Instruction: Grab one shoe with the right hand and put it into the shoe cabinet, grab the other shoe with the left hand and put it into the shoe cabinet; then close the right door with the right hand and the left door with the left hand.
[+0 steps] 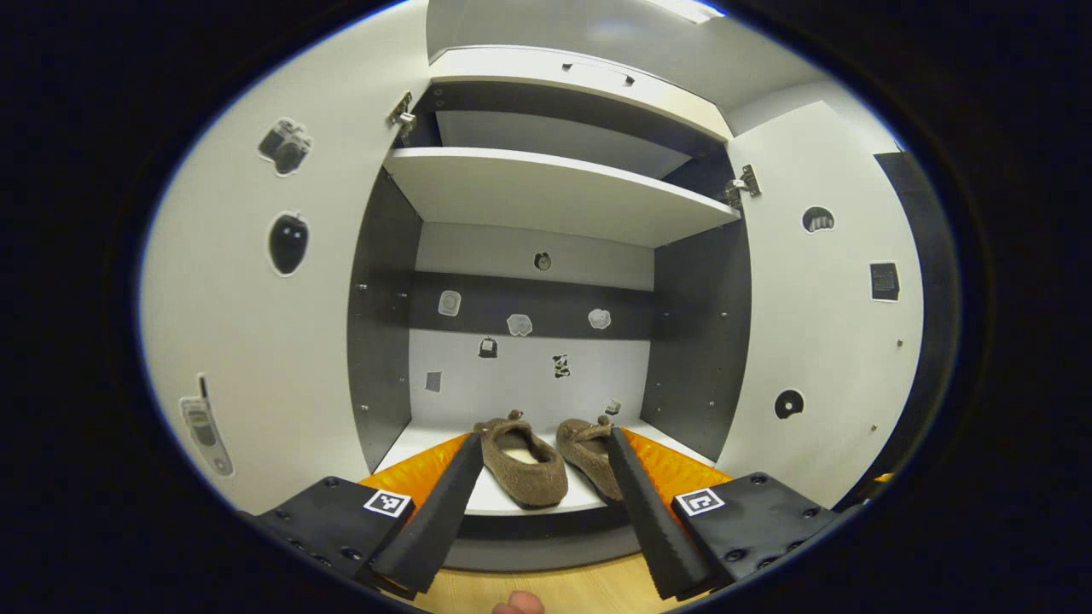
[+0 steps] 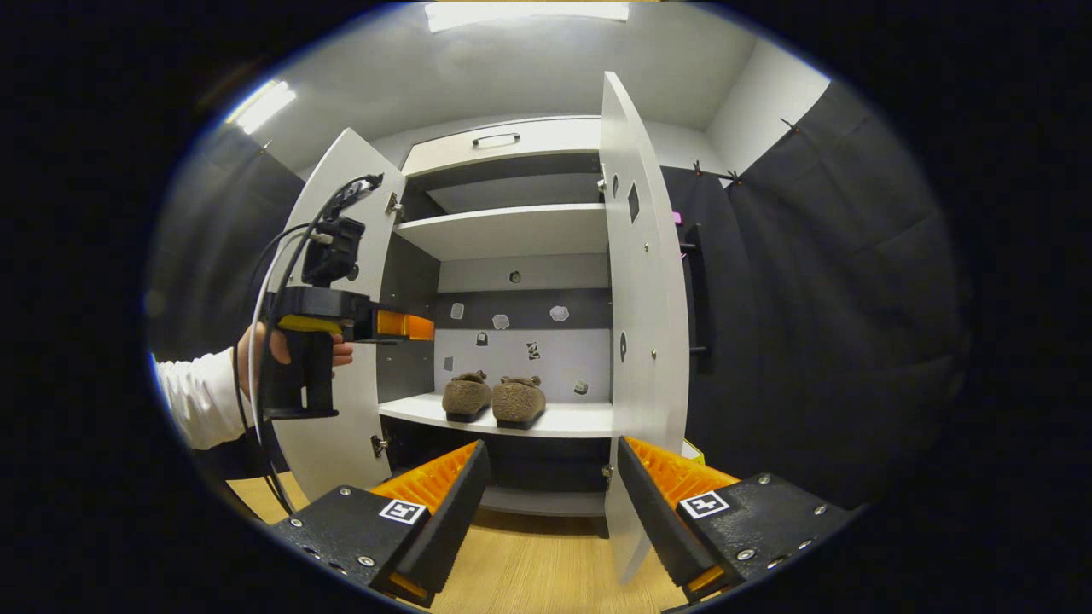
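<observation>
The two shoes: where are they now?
Both shoes sit side by side on the cabinet's lower shelf, between the open doors, ahead of both open grippers.

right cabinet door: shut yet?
Open. In the right gripper view the right door stands swung out edge-on, both shoes visible on the shelf inside.

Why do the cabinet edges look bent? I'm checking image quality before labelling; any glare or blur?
Left gripper view: fisheye bows the shelf and doors; shoes sharp. Right gripper view: ceiling lights blown out, right door curved, no motion blur.
</observation>
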Motion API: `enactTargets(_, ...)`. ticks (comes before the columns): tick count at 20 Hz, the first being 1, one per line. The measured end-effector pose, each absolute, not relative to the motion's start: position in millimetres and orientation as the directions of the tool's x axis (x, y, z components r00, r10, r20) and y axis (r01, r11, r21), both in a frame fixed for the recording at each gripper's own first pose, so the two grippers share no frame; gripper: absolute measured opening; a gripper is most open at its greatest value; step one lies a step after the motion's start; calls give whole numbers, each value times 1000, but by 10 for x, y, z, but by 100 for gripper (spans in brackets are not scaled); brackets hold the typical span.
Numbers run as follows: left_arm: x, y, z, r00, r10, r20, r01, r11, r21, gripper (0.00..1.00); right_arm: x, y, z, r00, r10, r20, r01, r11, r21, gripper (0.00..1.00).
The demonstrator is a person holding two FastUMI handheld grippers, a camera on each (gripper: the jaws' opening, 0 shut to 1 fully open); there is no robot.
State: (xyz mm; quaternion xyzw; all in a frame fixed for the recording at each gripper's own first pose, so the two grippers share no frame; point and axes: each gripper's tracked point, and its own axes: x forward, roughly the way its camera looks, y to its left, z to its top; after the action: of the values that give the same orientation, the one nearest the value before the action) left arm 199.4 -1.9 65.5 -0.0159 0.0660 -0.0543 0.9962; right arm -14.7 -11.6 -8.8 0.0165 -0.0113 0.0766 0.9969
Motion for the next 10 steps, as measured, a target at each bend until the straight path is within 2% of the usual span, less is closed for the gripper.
enactTargets(3,1484,37,527,990,-83,-112,80,996,-30,94,-202,-54,-127,986,166,17,-167,985,42,92)
enactTargets(4,1320,61,468,991,-72,-111,69,997,-33,99,-214,-40,-146,985,170,14,-170,985,42,92)
enactTargets(7,943,233,354,997,-27,-67,26,1000,-14,94,-252,61,-206,980,198,-4,-198,979,43,92)
enactTargets(10,614,435,146,996,40,-76,-37,999,36,96,-296,150,-234,976,216,-10,-216,976,39,92)
